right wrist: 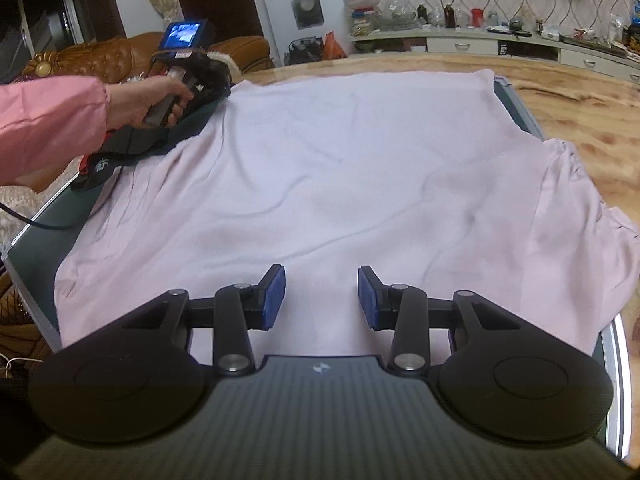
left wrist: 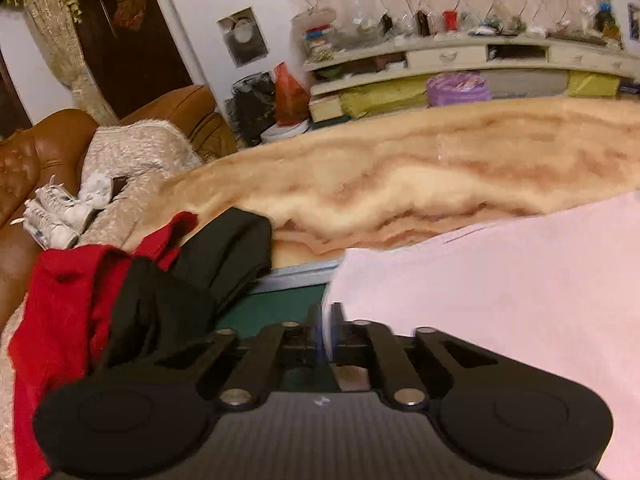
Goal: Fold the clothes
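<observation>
- The pink shirt [right wrist: 340, 168] lies spread flat over the green mat [right wrist: 36, 248] on the table [right wrist: 592, 120], with one sleeve hanging towards the right edge of the mat.
- The left gripper [left wrist: 326, 330] is at the far left edge of the shirt. A bit of pink cloth stands between its narrow, blurred jaws, but whether they press on it I cannot tell.
- The right gripper [right wrist: 322, 298] hovers over the near hem, its jaws about half open and holding nothing.
- To do the fold well, I think both grippers should pinch only the shirt's edge, at matching places, then lift together so the cloth stays smooth.
- The red and black clothes [left wrist: 120, 300] lie just beside; the left gripper must not catch them.
</observation>
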`<state>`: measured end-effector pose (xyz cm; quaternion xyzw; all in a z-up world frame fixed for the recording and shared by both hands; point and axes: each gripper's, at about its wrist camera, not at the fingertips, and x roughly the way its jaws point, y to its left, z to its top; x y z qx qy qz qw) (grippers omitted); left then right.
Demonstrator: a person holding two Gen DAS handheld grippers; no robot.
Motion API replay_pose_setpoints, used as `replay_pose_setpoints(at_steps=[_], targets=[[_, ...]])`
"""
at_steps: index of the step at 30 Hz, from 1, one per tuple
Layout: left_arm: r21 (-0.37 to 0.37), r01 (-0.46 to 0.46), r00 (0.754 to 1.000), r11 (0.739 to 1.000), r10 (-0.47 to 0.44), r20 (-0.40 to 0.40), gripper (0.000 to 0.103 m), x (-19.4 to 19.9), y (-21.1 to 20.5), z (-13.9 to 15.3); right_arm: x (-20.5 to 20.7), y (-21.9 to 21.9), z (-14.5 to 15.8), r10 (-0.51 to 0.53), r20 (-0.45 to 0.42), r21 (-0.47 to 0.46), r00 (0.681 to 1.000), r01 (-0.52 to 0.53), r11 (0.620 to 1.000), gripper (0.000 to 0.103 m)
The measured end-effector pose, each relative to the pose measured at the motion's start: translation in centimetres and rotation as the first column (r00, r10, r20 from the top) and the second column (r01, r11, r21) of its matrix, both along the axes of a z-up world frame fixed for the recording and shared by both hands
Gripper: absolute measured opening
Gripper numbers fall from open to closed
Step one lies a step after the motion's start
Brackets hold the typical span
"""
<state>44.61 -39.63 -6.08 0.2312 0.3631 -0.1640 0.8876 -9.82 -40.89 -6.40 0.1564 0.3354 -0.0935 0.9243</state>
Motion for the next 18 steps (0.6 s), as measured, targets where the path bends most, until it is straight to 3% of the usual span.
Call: replay_pose_setpoints(at_steps=[2,5,7,9,12,15,17,18], targets=[[-0.043,-0.02,0.999,0.999,0.018,-0.051,0.046,-0.1,1.6,0.2,0.1,0.2,0.0,0.009,-0.012,-0.006,1.0,-0.009,1.0,0.047],[-0.144,0.009,0.988,0.99,-0.031,-0.152,0.049,-1.9,5.0,1.2,-0.1,0.5,0.4,0.027,-0.03,-0.024,0.999,-0.028,0.999,0.047],[-0.181,0.052,0.98,0.982,-0.085,-0.178,0.058,-4.9,8.0,2.3,-0.3,0.9,0.7,0.04,-0.04,-0.041,0.998,-0.041,0.998,0.047],[-0.167,0.1,0.974,0.981,-0.131,-0.183,0.072,-8.8,10.9,3.1,-0.6,1.3,1.0,0.052,-0.047,-0.056,0.998,-0.055,0.997,0.047],[-0.086,0.145,0.973,0.986,-0.158,-0.168,0.082,-14.9,14.4,3.3,-0.9,2.3,1.6,0.072,-0.041,-0.067,0.997,-0.074,0.995,0.047],[-0.004,0.128,0.977,0.992,-0.127,-0.172,0.082,-19.5,17.0,2.0,-1.1,3.3,2.2,0.083,-0.025,-0.059,0.996,-0.084,0.995,0.047],[-0.03,0.064,0.976,0.997,-0.069,-0.207,0.082,-20.9,18.5,1.2,-1.2,4.2,2.5,0.087,-0.017,-0.052,0.996,-0.088,0.995,0.047],[-0.081,0.032,0.973,0.996,-0.049,-0.224,0.081,-21.2,19.1,1.2,-1.2,4.7,2.7,0.089,-0.014,-0.05,0.996,-0.09,0.995,0.047]])
